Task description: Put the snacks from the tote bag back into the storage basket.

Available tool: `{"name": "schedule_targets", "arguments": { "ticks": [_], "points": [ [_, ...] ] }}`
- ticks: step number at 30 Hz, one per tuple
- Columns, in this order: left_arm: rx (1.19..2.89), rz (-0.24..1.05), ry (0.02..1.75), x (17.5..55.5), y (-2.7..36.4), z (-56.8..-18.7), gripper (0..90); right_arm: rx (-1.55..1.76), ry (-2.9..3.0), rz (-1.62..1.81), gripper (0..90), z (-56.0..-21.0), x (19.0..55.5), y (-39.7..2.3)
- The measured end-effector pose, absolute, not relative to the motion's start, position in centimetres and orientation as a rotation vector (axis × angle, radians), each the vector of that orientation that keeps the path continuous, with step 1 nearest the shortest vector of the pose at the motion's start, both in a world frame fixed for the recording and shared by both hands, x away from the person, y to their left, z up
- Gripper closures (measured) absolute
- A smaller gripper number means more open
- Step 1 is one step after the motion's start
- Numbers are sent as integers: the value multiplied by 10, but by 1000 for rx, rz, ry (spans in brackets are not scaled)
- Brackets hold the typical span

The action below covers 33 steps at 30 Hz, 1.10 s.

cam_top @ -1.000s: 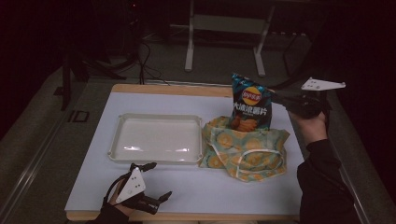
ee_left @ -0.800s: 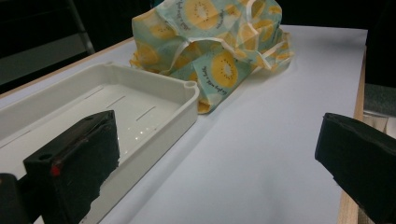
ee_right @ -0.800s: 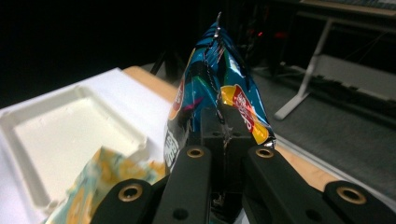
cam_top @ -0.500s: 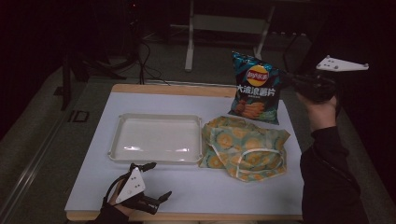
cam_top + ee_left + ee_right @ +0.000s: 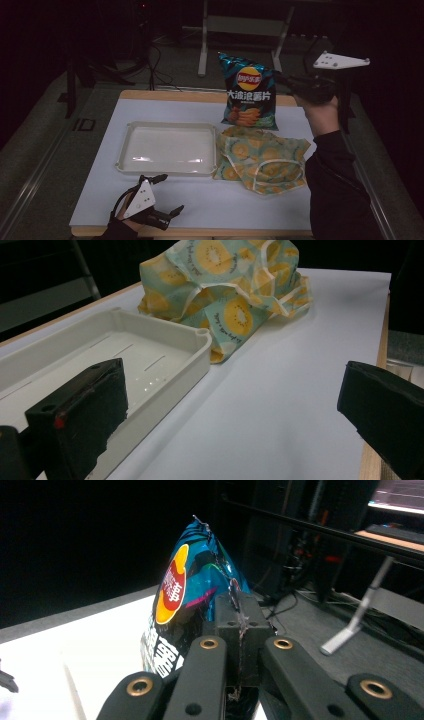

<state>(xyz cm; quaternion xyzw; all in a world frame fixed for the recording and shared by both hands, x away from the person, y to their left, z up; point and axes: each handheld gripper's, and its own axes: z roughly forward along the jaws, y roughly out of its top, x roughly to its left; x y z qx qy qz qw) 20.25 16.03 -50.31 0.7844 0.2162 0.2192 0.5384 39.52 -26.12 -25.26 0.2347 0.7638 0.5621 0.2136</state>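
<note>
**Chips out of the bag, tray next**

So, working from the near edge outward: the left gripper (image 5: pixel 162 212) sits at about 7 o'clock on the table, jaws spread wide with nothing between them, just parked in front of the white tray (image 5: pixel 131 165). In the left gripper view you can see the tray's corner and the kiwi-print fabric bag (image 5: pixel 235 295) beyond it, slumped and touching the tray's side.

Further out, at roughly 1 o'clock, the right gripper (image 5: pixel 286 80) is clamped tight on the side seam of the Lay's chip bag (image 5: pixel 247 92). The right gripper view shows the crimped edge pinched right between the jaws. The chip bag hangs in the air above the far half of the table, clear of the fabric bag.

My read is that this is the lift-out step, basically done. Next it needs to swing toward 9 o'clock and come down over the tray, keeping the chip bag from swinging, then let go.

Compared with a second ago, the chips were still sitting low in the mouth of the fabric bag; now they're up and free. The left gripper hasn't budged.
</note>
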Motion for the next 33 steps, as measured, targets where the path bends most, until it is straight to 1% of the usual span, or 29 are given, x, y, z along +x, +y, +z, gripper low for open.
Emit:
{"name": "schedule_targets", "arguments": {
  "ticks": [8, 9, 14, 15, 18, 20, 27, 29, 33],
  "points": [
    [1864, 521, 512, 201, 161, -503, 3, 605, 2167, 1581, 900, -257, 397, -225],
    [1864, 522, 510, 201, 161, -502, 3, 587, 2180, 1584, 900, -259, 397, -216],
    [1863, 521, 509, 201, 161, -502, 3, 567, 2205, 1620, 900, -267, 397, -192],
    [1863, 521, 509, 201, 161, -502, 3, 567, 2205, 1620, 900, -267, 397, -192],
    [1863, 517, 505, 200, 161, -502, 3, 551, 2221, 1639, 900, -276, 397, -172],
    [1864, 516, 505, 200, 161, -502, 3, 549, 2225, 1653, 900, -279, 398, -168],
    [1858, 510, 504, 200, 162, -502, 3, 537, 2262, 1687, 900, -306, 396, -128],
    [1859, 510, 502, 199, 162, -501, 3, 537, 2262, 1687, 900, -306, 396, -128],
    [1860, 507, 496, 199, 162, -501, 3, 534, 2289, 1719, 900, -323, 397, -103]
  ]
}}
